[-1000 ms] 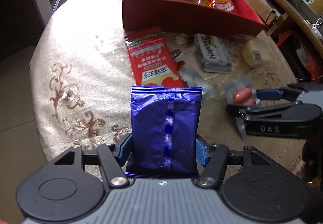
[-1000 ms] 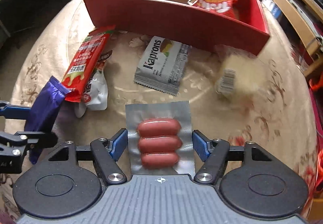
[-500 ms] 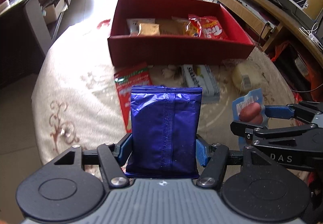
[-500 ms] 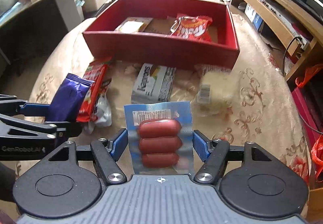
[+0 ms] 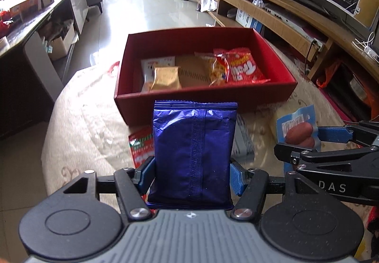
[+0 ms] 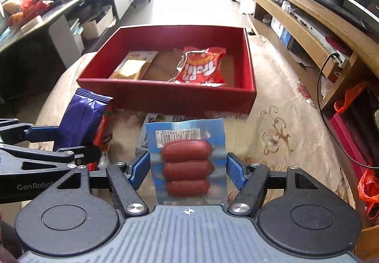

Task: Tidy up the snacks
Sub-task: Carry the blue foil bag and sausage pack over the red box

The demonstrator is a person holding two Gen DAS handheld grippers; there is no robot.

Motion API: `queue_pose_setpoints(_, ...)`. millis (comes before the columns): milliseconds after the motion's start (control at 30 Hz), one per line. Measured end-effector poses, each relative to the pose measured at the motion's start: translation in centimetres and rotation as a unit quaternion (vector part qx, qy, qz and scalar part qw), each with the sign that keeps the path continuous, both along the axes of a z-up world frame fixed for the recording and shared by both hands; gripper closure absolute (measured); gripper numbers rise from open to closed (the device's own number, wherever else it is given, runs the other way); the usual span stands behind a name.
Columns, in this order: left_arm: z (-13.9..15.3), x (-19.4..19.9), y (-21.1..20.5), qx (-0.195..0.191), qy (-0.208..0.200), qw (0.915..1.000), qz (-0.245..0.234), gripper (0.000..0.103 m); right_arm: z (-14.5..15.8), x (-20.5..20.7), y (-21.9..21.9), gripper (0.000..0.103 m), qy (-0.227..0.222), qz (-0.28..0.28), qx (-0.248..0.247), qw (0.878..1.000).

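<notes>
From the left wrist view, the left tongs [image 5: 191, 176] grip a blue foil packet [image 5: 193, 151] by its two long edges, the blue pads pressed against its sides so that it stands upright with the back seam facing the camera. Beyond it sits a red box [image 5: 203, 94] on a counter [image 5: 80, 125] covered with a cream embroidered cloth; inside the box lie a gold pouch [image 5: 165, 78], a white packet [image 5: 157, 65] behind it, a yellow snack bag [image 5: 214, 68] and a red gummy bag [image 5: 241, 66]. A red-and-green packet [image 5: 139, 147] lies on the cloth just behind the blue one, partly hidden by it. At the right edge the right tongs [image 5: 305, 138] come in sideways, closed on a sausage pack [image 5: 297, 128]. From the right wrist view, the right tongs [image 6: 188, 168] clamp that sausage pack [image 6: 187, 163] by its side edges, three red sausages stacked under a barcode label. The red box [image 6: 165, 97] stands ahead with the red gummy bag [image 6: 201, 68] and gold pouch [image 6: 131, 68] inside. A grey-white packet [image 6: 163, 118] lies on the cloth between pack and box. At the left, the left tongs [image 6: 78, 138] hold the blue foil packet [image 6: 80, 118] tilted near the box's front wall.
</notes>
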State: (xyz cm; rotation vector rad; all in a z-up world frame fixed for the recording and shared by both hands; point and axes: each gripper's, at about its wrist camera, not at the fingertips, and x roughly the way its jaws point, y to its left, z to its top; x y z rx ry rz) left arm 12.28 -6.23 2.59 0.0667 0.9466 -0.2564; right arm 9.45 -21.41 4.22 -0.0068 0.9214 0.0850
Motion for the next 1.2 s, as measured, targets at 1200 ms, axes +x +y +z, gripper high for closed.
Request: queue_pose_setpoints(1200, 3.2, 9.0, -2.5, 0.019, -0.078, 0.9961, 0.038, 0.046, 3.1, 8.0, -1.8, 0.028, -0.06, -0.05, 0.017, 0.997)
